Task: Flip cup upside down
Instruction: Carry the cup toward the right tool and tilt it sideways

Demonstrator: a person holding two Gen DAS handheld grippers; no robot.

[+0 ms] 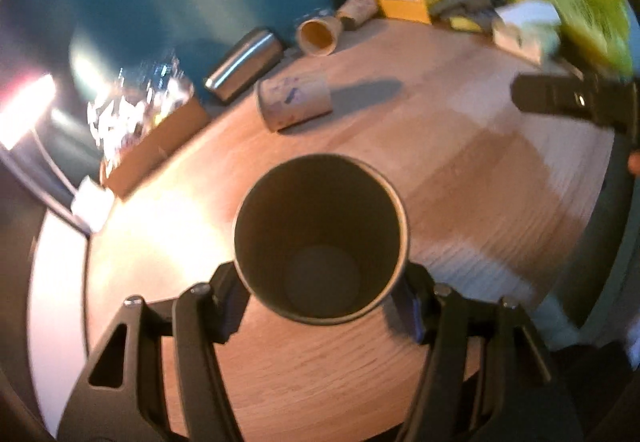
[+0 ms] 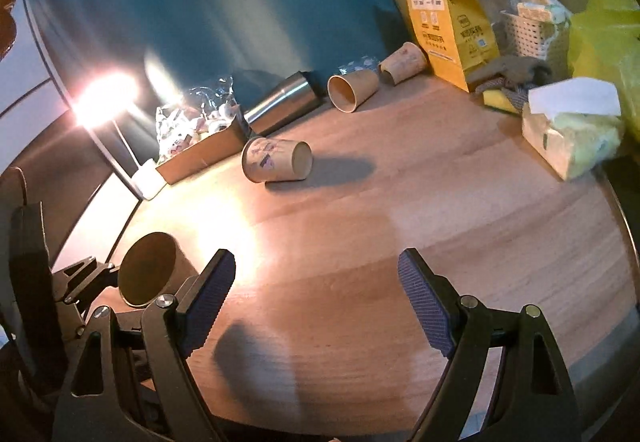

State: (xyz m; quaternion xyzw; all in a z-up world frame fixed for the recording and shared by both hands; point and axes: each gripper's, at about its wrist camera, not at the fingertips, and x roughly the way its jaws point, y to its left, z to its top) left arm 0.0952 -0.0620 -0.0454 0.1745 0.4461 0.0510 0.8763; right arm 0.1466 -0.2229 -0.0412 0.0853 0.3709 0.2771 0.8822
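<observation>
- Your left tongs (image 1: 320, 306) are pinching the dark tapered paper cup (image 1: 320, 238) low on its body, mouth swung toward the lens, so you look straight down to its base.
- From the right wrist view the same cup (image 2: 148, 268) hangs tilted above the round wooden table (image 2: 400, 222), near its left edge.
- Progress, as I judge it: grasp done, cup off the table, roll only partway; you've yet to finish turning it rim-down and set it down.
- Your right tongs (image 2: 316, 298) are spread wide, holding nothing.
- A printed paper cup (image 2: 276, 160) lies on its side mid-table.
- Hard to read: the left view is smeared, and the pads' contact with the cup wall is hidden behind it.
</observation>
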